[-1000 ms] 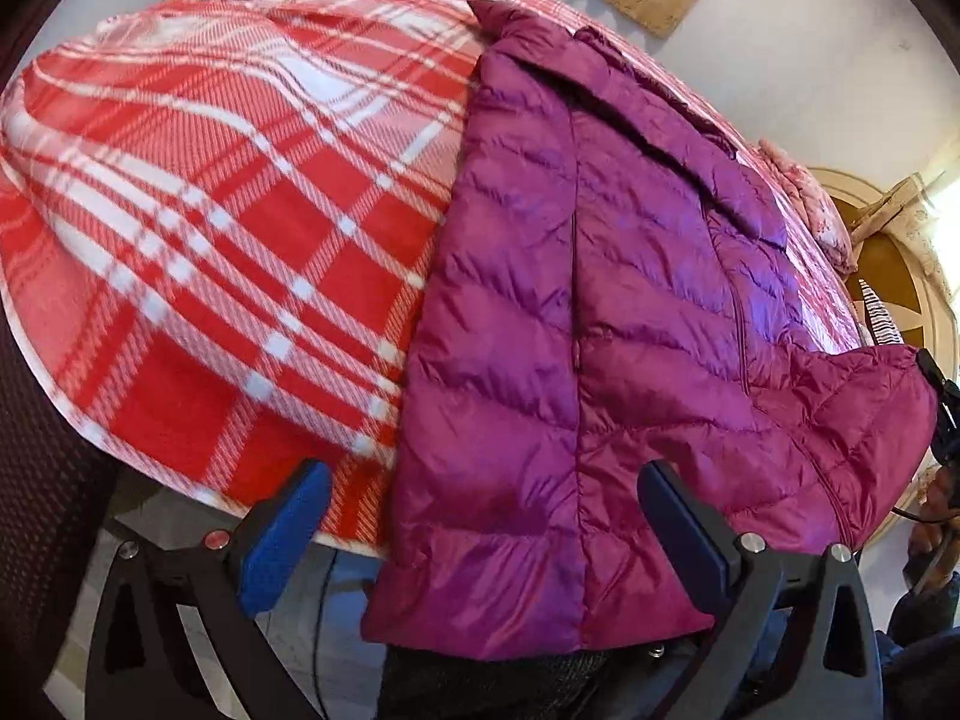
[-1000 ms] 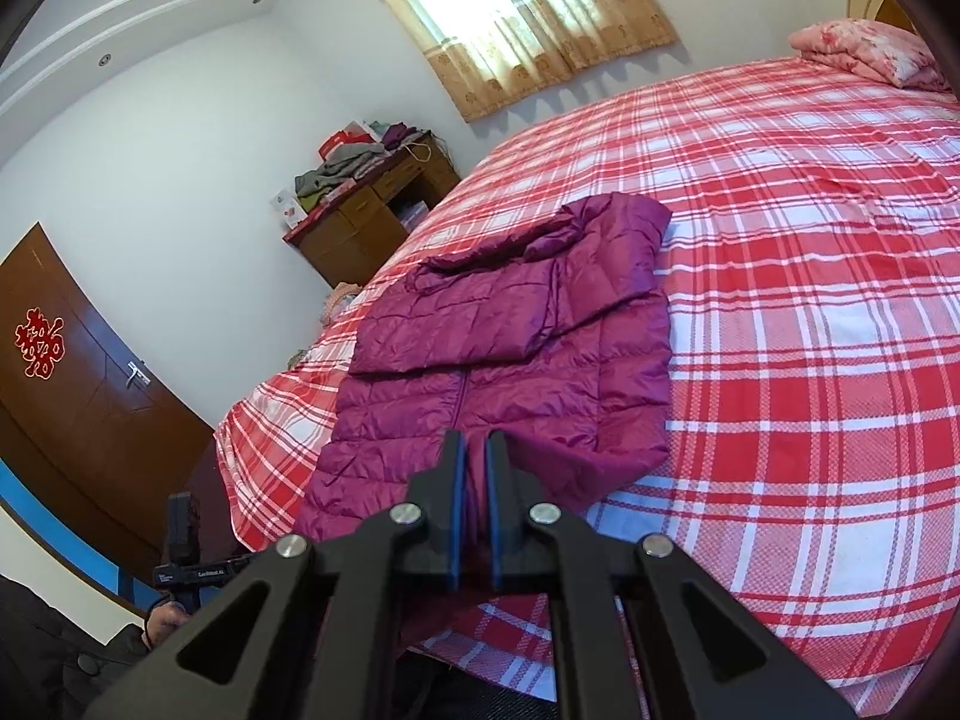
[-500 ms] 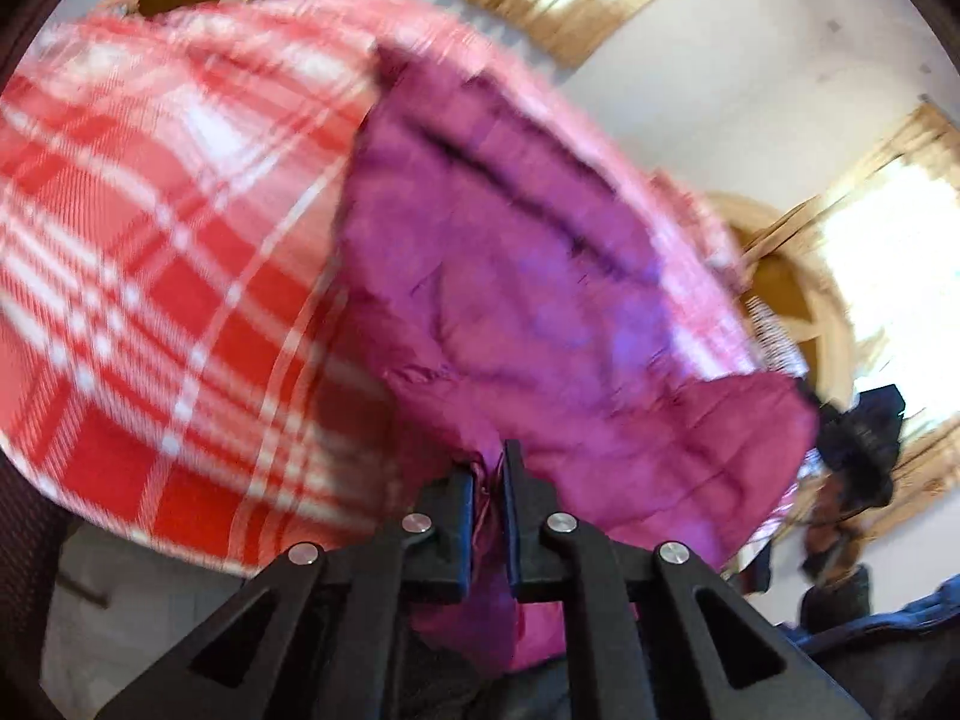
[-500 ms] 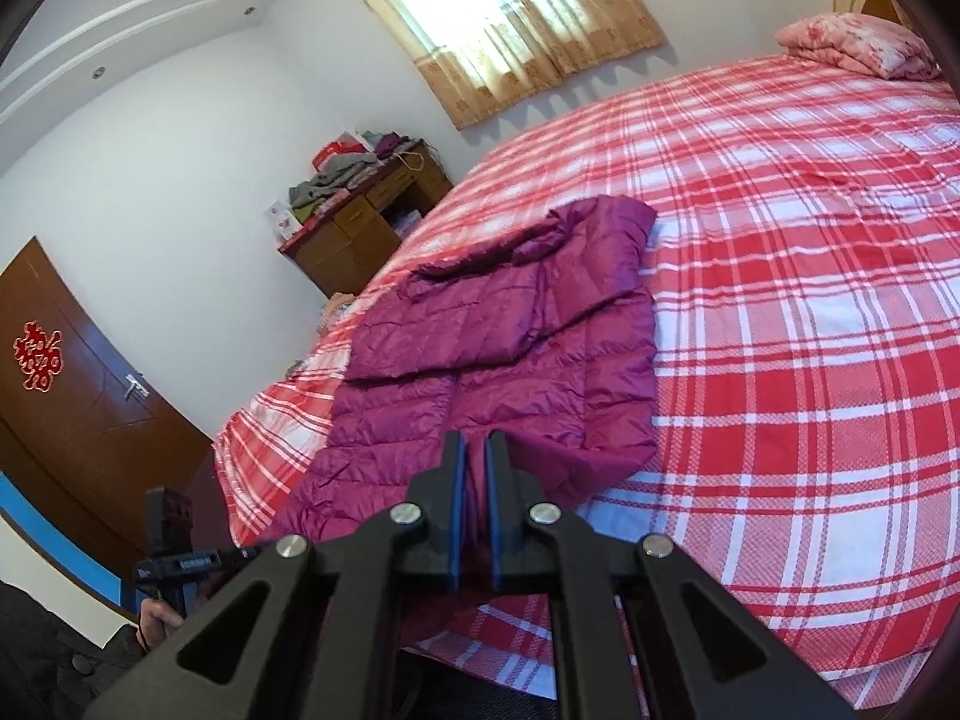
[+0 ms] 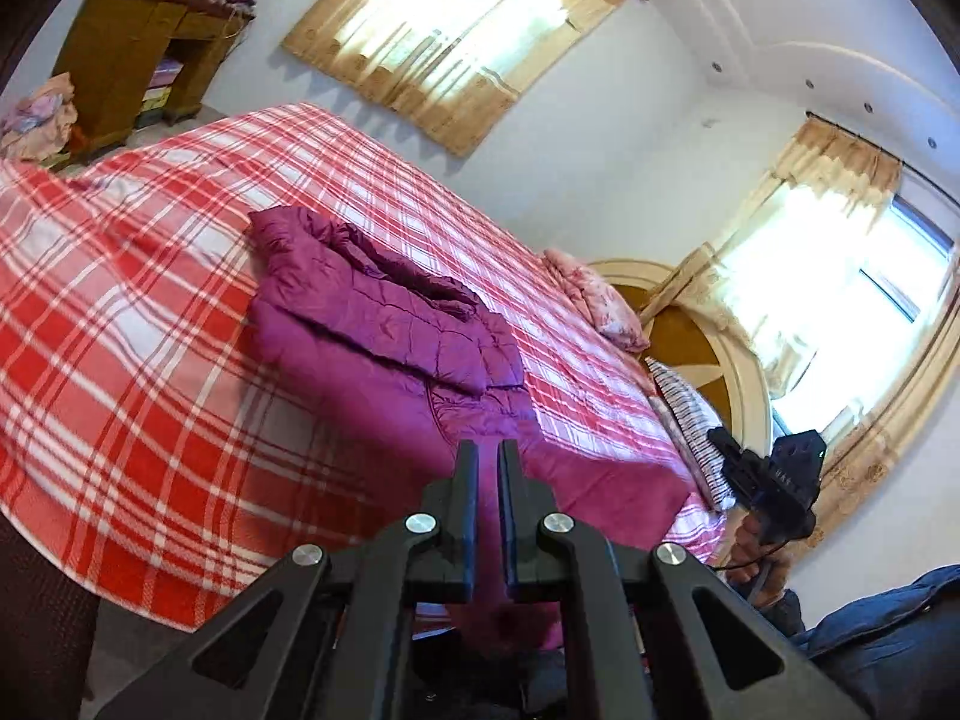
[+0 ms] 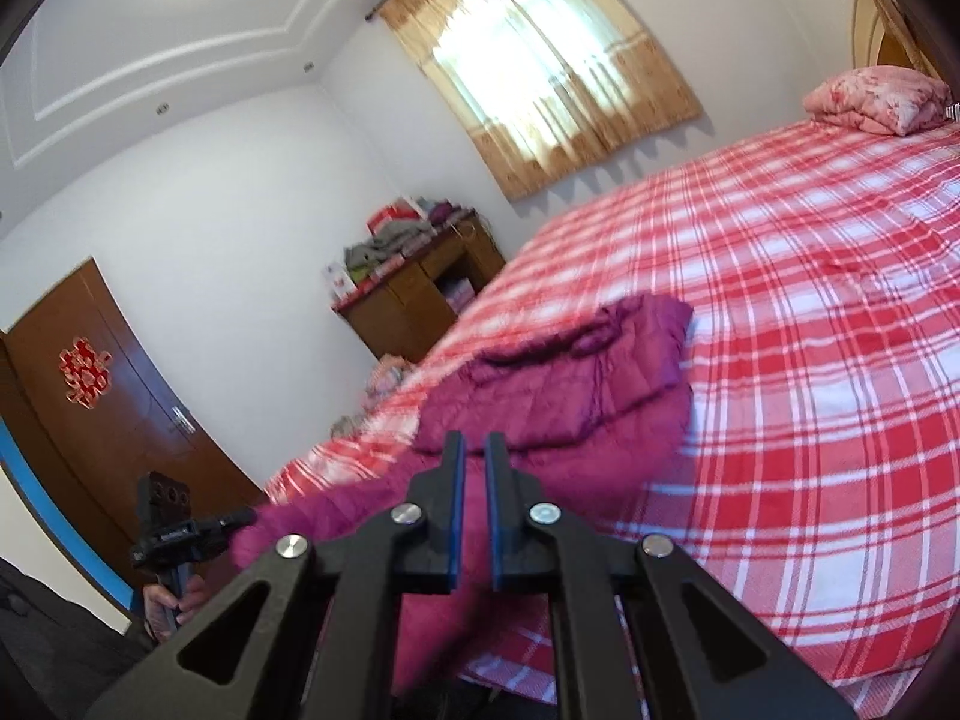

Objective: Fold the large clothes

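Observation:
A purple puffer jacket [image 5: 384, 336] lies on a bed with a red and white plaid cover [image 5: 120, 312], sleeves folded over its body. My left gripper [image 5: 487, 450] is shut on the jacket's near hem and holds it lifted off the bed edge. My right gripper [image 6: 473, 441] is shut on the other hem corner of the jacket [image 6: 558, 402], also raised. Each gripper shows in the other's view: the right one [image 5: 774, 480] at the right, the left one [image 6: 174, 528] at the lower left.
A pink pillow [image 5: 600, 300] and a striped pillow [image 5: 690, 420] lie at the headboard. A wooden cabinet [image 6: 420, 294] with piled clothes stands by the wall. A brown door [image 6: 108, 414] is at the left. Curtained windows [image 6: 552, 72] are behind the bed.
My left gripper closed on the jacket's hem, then lifted and pulled back. Both grippers have raised the hem, and the views now tilt up toward the far side of the bed.

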{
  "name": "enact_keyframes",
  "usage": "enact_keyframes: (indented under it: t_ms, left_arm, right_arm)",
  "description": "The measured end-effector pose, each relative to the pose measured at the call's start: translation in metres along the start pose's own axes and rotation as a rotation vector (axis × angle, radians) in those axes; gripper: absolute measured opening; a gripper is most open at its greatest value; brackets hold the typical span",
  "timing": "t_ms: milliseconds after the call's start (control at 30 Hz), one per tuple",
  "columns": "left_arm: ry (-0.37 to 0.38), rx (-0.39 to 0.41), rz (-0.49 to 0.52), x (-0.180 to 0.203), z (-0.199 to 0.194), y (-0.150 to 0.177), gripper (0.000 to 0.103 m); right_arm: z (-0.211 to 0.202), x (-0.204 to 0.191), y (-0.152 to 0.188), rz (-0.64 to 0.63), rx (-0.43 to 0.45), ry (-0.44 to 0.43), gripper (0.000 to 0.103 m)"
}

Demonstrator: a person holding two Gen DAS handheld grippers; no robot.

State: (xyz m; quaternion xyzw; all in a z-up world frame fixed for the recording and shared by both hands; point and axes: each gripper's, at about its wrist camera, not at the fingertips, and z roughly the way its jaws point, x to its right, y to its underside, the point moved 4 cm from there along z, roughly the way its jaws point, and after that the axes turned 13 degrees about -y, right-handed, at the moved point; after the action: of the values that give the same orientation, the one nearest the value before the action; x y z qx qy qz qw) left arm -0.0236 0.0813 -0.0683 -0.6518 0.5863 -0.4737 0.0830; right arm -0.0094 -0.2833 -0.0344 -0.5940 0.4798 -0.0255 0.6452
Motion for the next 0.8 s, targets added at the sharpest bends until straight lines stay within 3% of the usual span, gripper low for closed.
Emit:
enact_keyframes:
  t_ms: [100, 200, 233, 267, 300, 333, 367, 400, 433, 600, 700, 800]
  left_arm:
    - [-0.115, 0.001, 0.027, -0.010, 0.008, 0.000, 0.005]
    - [-0.177, -0.097, -0.008, -0.031, 0.027, 0.013, 0.006]
    - [-0.204, -0.146, -0.027, -0.040, 0.038, 0.021, 0.007]
    - [-0.212, -0.177, -0.039, -0.044, 0.045, 0.026, 0.013]
    - [-0.207, -0.217, -0.058, -0.049, 0.051, 0.034, 0.029]
    - [-0.198, -0.251, -0.080, -0.056, 0.058, 0.042, 0.041]
    - [-0.209, -0.261, -0.088, -0.061, 0.062, 0.049, 0.062]
    - [-0.227, -0.260, -0.084, -0.065, 0.064, 0.055, 0.076]
    - [-0.248, -0.266, -0.070, -0.068, 0.067, 0.060, 0.080]
    - [-0.355, -0.341, -0.026, -0.087, 0.081, 0.085, 0.080]
    - [-0.340, -0.376, -0.015, -0.087, 0.090, 0.103, 0.080]
    - [-0.326, -0.375, 0.006, -0.082, 0.098, 0.112, 0.080]
  right_arm:
    - [0.008, 0.004, -0.001, -0.055, -0.030, 0.100, 0.010]
    - [0.021, 0.018, 0.012, -0.024, -0.082, 0.140, 0.015]
    - [0.026, 0.025, 0.017, -0.007, -0.108, 0.168, 0.022]
    - [0.031, 0.035, 0.024, 0.016, -0.133, 0.195, 0.043]
    - [0.032, 0.042, 0.029, 0.031, -0.147, 0.214, 0.058]
    - [0.034, 0.051, 0.036, 0.046, -0.161, 0.235, 0.080]
    - [0.035, 0.058, 0.043, 0.055, -0.179, 0.243, 0.082]
    - [0.033, 0.065, 0.048, 0.066, -0.202, 0.251, 0.082]
    - [0.034, 0.074, 0.056, 0.085, -0.238, 0.264, 0.082]
    - [0.029, 0.095, 0.095, 0.124, -0.403, 0.311, 0.082]
    - [0.029, 0.103, 0.121, 0.129, -0.496, 0.326, 0.082]
    - [0.035, 0.115, 0.142, 0.130, -0.567, 0.378, 0.071]
